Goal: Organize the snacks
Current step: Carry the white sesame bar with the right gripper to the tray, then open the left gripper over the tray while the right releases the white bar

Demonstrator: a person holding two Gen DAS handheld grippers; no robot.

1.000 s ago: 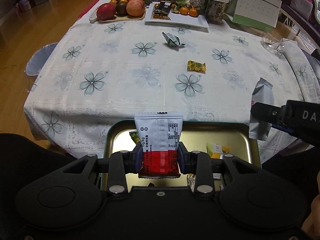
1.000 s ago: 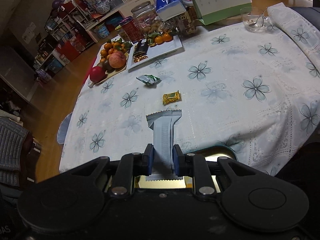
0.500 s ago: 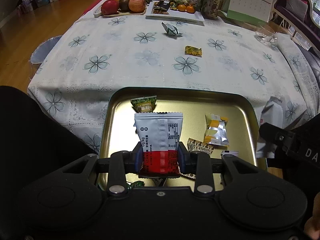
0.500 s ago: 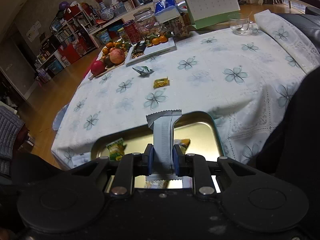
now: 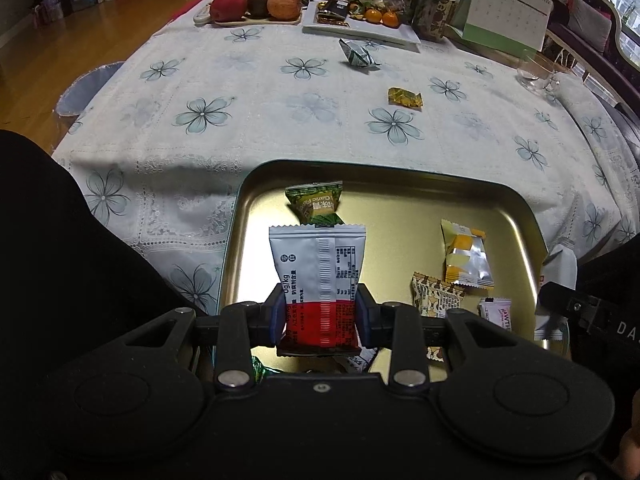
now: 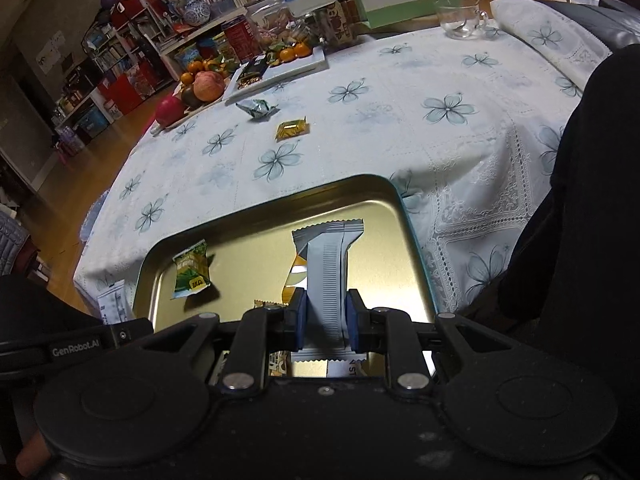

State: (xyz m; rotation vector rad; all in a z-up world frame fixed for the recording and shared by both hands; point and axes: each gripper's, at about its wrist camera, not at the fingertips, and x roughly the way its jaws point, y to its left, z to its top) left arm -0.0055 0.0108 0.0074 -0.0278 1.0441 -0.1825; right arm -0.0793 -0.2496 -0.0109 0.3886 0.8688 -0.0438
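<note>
My left gripper [image 5: 320,316] is shut on a white and red snack packet [image 5: 318,276] and holds it above the gold metal tray [image 5: 400,176]. My right gripper [image 6: 326,318] is shut on a grey snack packet [image 6: 326,276] over the same tray [image 6: 280,208]. In the tray lie a green packet [image 5: 316,202], a yellow and silver packet [image 5: 464,256] and other small snacks. On the tablecloth farther off lie a gold candy [image 5: 405,98] and a green and silver wrapper [image 5: 358,54].
At the far edge of the table stand a fruit board [image 5: 256,4], a white plate with snacks and oranges [image 5: 360,24], jars, a desk calendar [image 5: 504,12] and a glass cup [image 5: 536,76]. The tray sits in front of the table's near edge, between dark legs.
Both grippers have drawn back from the table and now hang over the tray, each still holding its packet. More of the tray shows now.
</note>
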